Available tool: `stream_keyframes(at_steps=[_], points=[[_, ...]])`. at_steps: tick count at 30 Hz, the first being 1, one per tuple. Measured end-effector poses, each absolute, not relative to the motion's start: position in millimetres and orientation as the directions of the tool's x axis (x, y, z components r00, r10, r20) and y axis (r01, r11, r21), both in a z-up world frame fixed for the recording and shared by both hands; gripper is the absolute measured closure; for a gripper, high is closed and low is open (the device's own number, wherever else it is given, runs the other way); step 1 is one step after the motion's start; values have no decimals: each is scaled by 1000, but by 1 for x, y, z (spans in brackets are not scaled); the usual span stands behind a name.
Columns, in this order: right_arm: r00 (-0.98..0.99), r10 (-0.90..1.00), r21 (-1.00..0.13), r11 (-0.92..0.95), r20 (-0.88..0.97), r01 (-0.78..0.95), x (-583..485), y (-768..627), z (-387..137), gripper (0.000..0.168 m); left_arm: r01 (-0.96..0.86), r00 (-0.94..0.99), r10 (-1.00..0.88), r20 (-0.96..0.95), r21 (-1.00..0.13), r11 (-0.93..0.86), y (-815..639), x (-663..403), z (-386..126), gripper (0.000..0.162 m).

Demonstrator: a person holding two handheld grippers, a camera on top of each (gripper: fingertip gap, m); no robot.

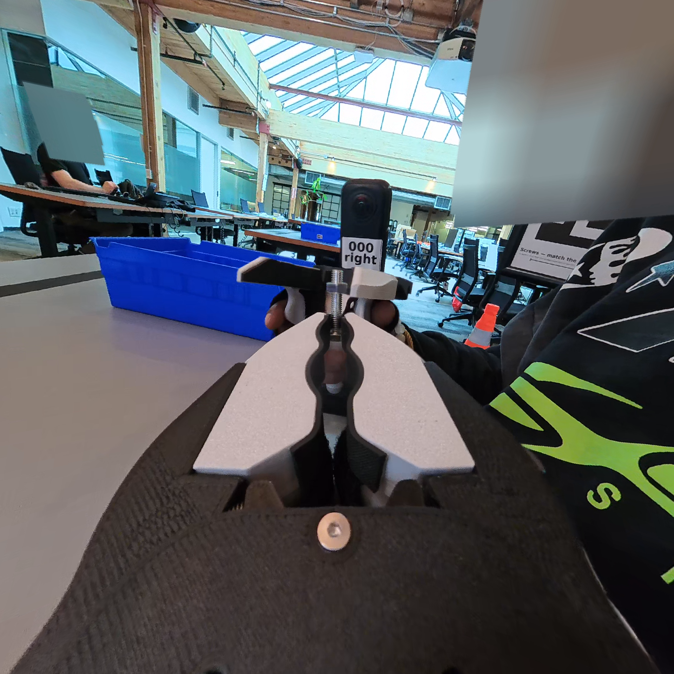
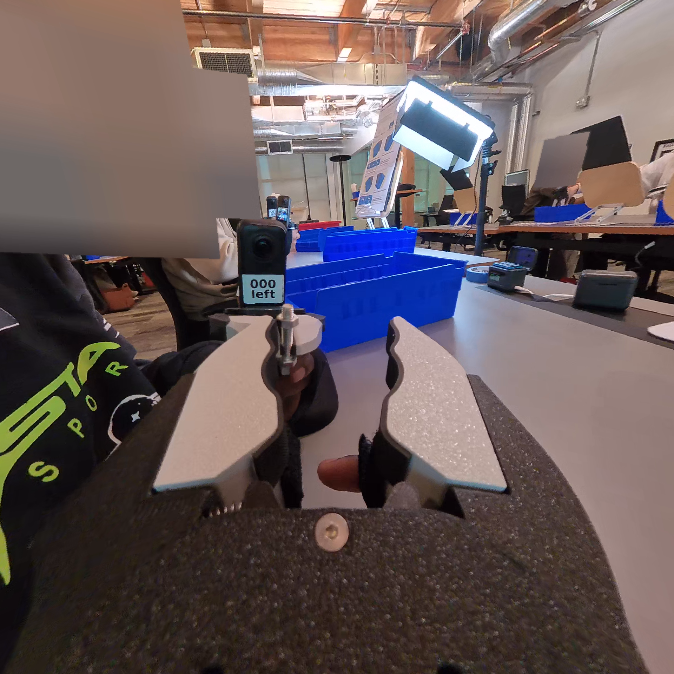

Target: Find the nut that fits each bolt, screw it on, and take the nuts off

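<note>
Nearest the lens in the left wrist view, the left gripper [image 1: 334, 330] is clenched on the lower end of a bolt [image 1: 335, 302], its two white fingers [image 1: 277, 394] drawn together around the head. That bolt is a bright silver threaded rod standing upright above the fingertips, with a nut [image 1: 336, 287] threaded on close to its top end. Just behind it, the right gripper [image 1: 333, 281] lies across the scene with its jaws released, one finger on either side of the nut.

From the right wrist view, the right gripper [image 2: 330, 337] shows a wide gap between its white fingers [image 2: 430, 401], holding nothing. Here the bolt [image 2: 286, 337] stands just beside the left finger, with the nut [image 2: 287, 321] visible as a hexagon near the top and the left gripper [image 2: 288, 359] pinching the lower end. Whether the left finger touches the nut cannot be told. Only this view shows the person's hand [image 2: 297, 375] below the bolt and a fingertip [image 2: 337, 474] between the near finger bases.

A grey table [image 1: 91, 364] lies below both grippers. One blue bin [image 1: 189, 281] stands on it at the far left in the left wrist view; the right wrist view shows several blue bins [image 2: 375, 291] beyond the bolt. An orange cone [image 1: 483, 326] stands on the floor at the far right. A lamp [image 2: 443, 124] on a stand rises beyond the bins. The person's dark sleeve [image 1: 456, 359] crosses behind the left gripper.
</note>
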State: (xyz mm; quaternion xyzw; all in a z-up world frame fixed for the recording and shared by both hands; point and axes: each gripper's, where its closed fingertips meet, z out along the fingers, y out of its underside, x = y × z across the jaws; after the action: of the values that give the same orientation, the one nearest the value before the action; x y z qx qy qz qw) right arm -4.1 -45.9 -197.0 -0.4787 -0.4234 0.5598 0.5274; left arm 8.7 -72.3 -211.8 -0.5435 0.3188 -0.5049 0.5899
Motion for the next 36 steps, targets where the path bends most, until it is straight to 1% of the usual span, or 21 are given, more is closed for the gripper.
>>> stream_keyframes(at_steps=[1,3,6,9,14,17,21,27,32,33,35,36], points=[[20,996,-979,-82,-87,-184,-2,-44,-197,111,253,288,-941,177,-962,-104,-72,8,-212,157],[45,996,-980,-70,-80,-184,4,-39,-197,118,261,281,-943,180,-960,-105,-72,8,-211,157],[33,997,-978,-67,-75,-200,9,-39,-194,118,260,282,-942,179,-960,-105,-72,8,-211,157],[-19,996,-972,-90,-88,-218,4,-48,-190,110,247,286,-942,173,-964,-102,-73,9,-212,157],[-15,996,-976,-95,-93,-195,-19,-56,-193,93,214,291,-946,146,-973,-84,-75,13,-215,157],[1,994,-978,-105,-107,-182,-28,-54,-196,89,197,289,-949,129,-978,-73,-77,15,-216,157],[4,993,-978,-113,-116,-175,-29,-52,-198,91,174,279,-955,102,-983,-55,-80,18,-218,157],[10,995,-977,-96,-99,-190,-16,-47,-196,94,225,266,-953,144,-971,-84,-78,13,-213,157],[32,997,-979,-69,-76,-189,-3,-40,-195,93,245,265,-950,163,-965,-97,-76,10,-211,157],[36,997,-980,-63,-71,-188,-1,-39,-195,94,246,268,-949,166,-964,-99,-76,10,-211,157],[54,997,-981,-49,-60,-190,4,-36,-195,103,255,261,-951,167,-962,-99,-76,9,-210,157],[57,997,-980,-41,-53,-193,5,-35,-195,103,257,260,-951,168,-961,-100,-76,9,-210,157]])
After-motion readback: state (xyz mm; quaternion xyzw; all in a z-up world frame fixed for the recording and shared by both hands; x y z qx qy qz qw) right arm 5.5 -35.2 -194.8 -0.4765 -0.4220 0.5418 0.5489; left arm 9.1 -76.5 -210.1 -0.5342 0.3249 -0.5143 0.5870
